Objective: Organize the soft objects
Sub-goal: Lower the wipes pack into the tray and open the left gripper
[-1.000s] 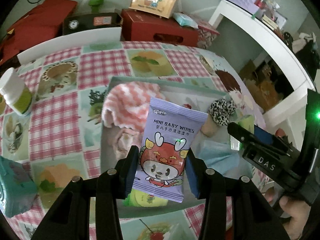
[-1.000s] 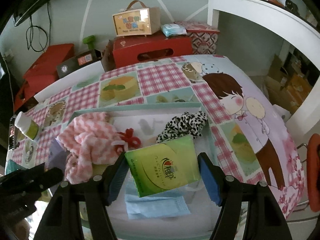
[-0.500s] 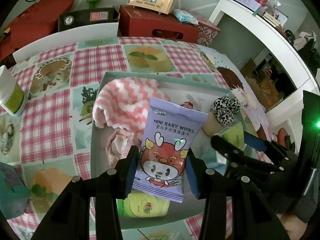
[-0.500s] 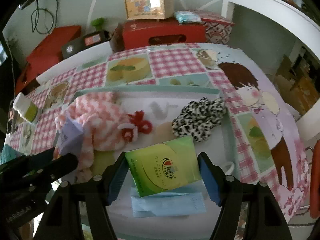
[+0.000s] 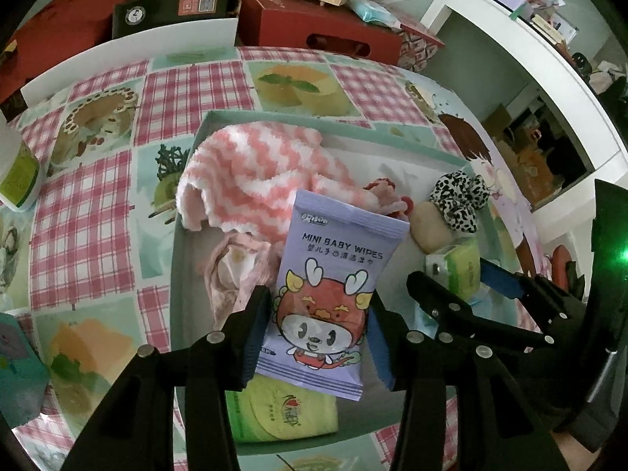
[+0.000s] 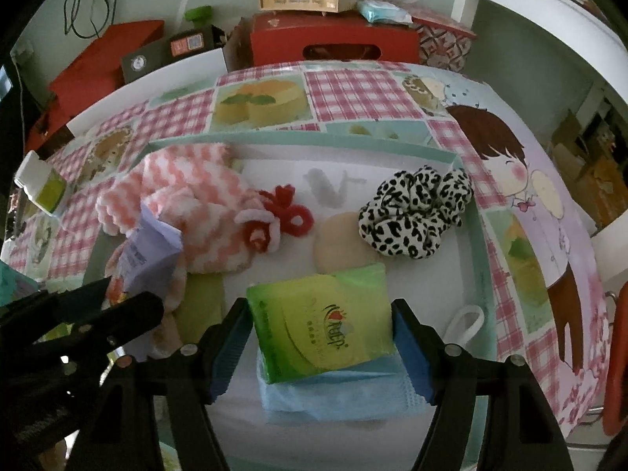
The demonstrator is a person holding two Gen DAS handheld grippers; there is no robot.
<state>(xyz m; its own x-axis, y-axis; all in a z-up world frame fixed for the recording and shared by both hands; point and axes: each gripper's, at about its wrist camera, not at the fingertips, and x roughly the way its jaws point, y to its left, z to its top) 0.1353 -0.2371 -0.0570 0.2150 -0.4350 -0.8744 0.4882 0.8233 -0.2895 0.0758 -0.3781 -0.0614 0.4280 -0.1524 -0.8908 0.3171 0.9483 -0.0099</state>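
My left gripper (image 5: pixel 318 314) is shut on a purple mini baby wipes pack (image 5: pixel 333 274), and its jaws are opening. It hangs over the teal tray (image 5: pixel 184 235), above a green tissue pack (image 5: pixel 282 412) lying there. A second green tissue pack (image 6: pixel 325 322) sits between the pads of my right gripper (image 6: pixel 320 314); those jaws are opening too, just above a blue mask (image 6: pixel 337 392) in the tray (image 6: pixel 481 243). The tray also holds a pink striped towel (image 6: pixel 188 196), a red scrunchie (image 6: pixel 290 216), a beige puff (image 6: pixel 337 247) and a leopard scrunchie (image 6: pixel 416 212).
The tray lies on a checked tablecloth (image 5: pixel 86 212). A white bottle with a green label (image 5: pixel 15 176) stands at the left edge and a teal box (image 5: pixel 15 373) at the near left. Red boxes (image 5: pixel 322 35) sit behind the table, a white shelf (image 5: pixel 530 51) to the right.
Both grippers have sunk closer to the tray with their packs. The right gripper has come in beside the left one, over the blue mask.
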